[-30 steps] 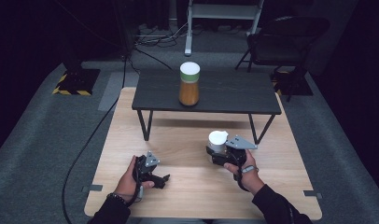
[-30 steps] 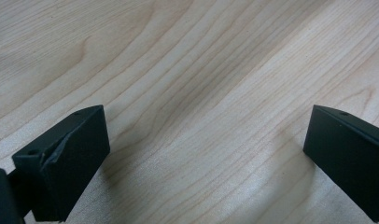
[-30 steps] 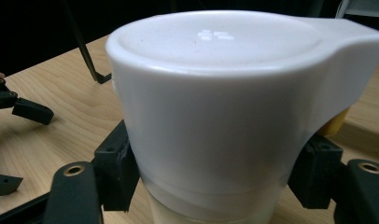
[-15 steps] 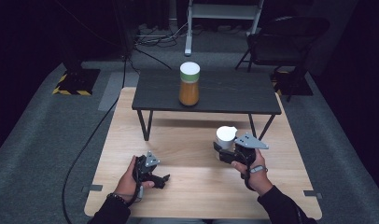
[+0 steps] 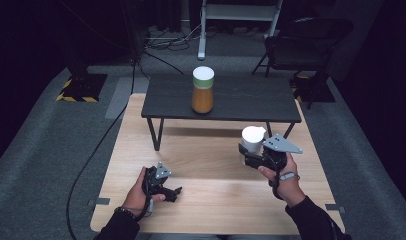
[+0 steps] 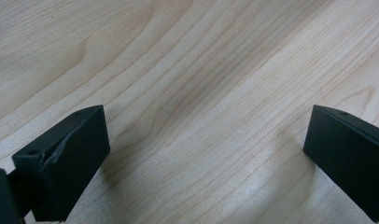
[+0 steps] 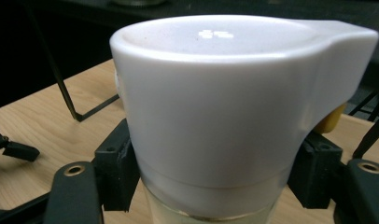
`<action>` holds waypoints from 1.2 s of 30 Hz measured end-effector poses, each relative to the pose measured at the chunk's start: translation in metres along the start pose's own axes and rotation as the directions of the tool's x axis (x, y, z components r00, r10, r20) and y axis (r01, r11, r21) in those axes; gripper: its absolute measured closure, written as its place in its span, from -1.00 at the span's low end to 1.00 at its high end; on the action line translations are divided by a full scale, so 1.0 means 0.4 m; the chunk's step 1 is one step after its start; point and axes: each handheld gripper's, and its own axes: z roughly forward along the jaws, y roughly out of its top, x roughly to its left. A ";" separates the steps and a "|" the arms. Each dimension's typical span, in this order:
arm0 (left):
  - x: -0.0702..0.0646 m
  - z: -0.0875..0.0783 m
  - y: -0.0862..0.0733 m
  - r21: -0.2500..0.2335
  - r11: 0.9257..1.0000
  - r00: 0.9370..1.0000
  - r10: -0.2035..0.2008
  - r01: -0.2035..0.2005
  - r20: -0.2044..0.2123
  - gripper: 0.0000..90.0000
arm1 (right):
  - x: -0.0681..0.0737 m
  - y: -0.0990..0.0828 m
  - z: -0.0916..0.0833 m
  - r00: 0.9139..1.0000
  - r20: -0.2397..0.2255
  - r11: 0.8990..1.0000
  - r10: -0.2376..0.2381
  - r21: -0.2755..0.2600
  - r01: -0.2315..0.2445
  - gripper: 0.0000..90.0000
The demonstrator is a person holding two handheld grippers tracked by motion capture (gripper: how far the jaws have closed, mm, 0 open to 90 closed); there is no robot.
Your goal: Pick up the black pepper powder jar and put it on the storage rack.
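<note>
The right gripper [image 5: 252, 156] has its jaws clamped on a white-capped bottle [image 7: 215, 107], held clear above the wooden counter [image 5: 201, 150] near its right side, so the pickup looks done. The left gripper [image 5: 167, 192] rests low on the counter with jaws spread wide and nothing between them. Placement is left, perhaps beside the orange jar [image 5: 202, 90] on the small dark table [image 5: 241, 100].

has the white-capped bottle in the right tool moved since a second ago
Yes. The bottle, held in the right tool, has gone up and right in the high view, toward the dark bench's right legs.
</note>
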 end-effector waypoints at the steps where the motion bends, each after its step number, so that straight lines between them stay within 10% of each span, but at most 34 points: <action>1: 0.000 0.000 0.000 0.000 1.000 1.000 0.000 0.000 0.000 -0.99 | -0.002 0.008 -0.004 1.000 0.002 1.000 0.002 -0.002 -0.002 -0.33; 36: 0.000 0.000 0.000 0.000 1.000 1.000 0.000 0.000 0.000 -0.99 | -0.042 0.206 -0.033 0.995 0.104 0.997 -0.011 -0.079 0.019 -0.32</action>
